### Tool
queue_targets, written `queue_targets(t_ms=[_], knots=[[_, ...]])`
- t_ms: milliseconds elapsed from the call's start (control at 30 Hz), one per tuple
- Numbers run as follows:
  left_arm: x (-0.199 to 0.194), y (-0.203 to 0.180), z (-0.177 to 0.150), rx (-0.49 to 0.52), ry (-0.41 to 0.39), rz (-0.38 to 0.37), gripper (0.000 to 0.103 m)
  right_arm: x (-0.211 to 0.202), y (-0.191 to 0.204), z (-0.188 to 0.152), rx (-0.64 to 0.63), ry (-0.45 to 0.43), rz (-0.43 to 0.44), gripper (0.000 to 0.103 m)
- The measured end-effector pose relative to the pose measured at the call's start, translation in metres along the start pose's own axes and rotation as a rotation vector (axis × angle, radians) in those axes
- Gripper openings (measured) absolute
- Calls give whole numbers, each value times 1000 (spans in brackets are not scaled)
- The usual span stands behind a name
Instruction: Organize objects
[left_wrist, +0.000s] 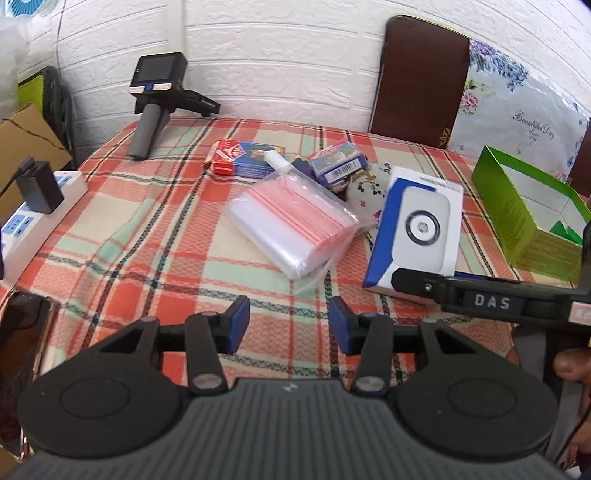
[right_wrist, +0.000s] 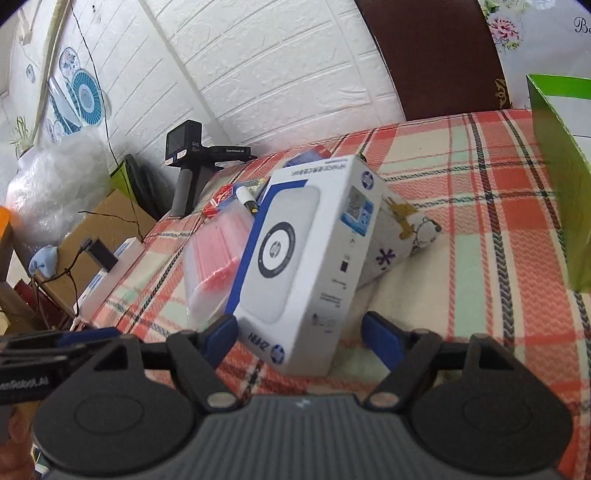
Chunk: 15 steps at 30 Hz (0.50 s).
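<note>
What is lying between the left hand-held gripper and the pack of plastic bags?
Nothing: in the left wrist view only bare checked tablecloth separates the open left hand-held gripper from the pack of plastic bags.

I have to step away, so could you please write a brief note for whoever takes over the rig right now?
Left claw: open, empty, over bare tablecloth near the front edge.
Right claw: open, its fingers on either side of the near end of the white and blue box, not yet clamped.
Pack of zip bags, two card boxes and a patterned pouch lie in a loose pile mid-table. Green box stands open on the right.
Done: nothing visibly put away.
Left: grip the white box, then sort the rest.
</note>
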<state>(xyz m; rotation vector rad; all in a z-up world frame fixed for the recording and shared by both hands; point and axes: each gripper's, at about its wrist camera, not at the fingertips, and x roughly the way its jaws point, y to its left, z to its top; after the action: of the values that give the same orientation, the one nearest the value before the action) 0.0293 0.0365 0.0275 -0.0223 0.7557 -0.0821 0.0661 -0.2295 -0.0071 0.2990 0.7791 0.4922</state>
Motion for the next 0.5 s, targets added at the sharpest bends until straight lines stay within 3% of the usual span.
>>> queue_targets(t_ms=[233,300,400,500], knots=[[-24,9,9,-45,-29,-33,50,-6,8,-5,-9,13,-26,80],[-32,14,13,-53,-48,6,55,-14,12,-9,-19,9,-49,80],[-45,27,13,-78,-75,83,61,-43,22,-25,-73,-89,-90,79],[-51,41,8,-98,-35,138,62,-58,43,-33,-194,-146,-110,79]])
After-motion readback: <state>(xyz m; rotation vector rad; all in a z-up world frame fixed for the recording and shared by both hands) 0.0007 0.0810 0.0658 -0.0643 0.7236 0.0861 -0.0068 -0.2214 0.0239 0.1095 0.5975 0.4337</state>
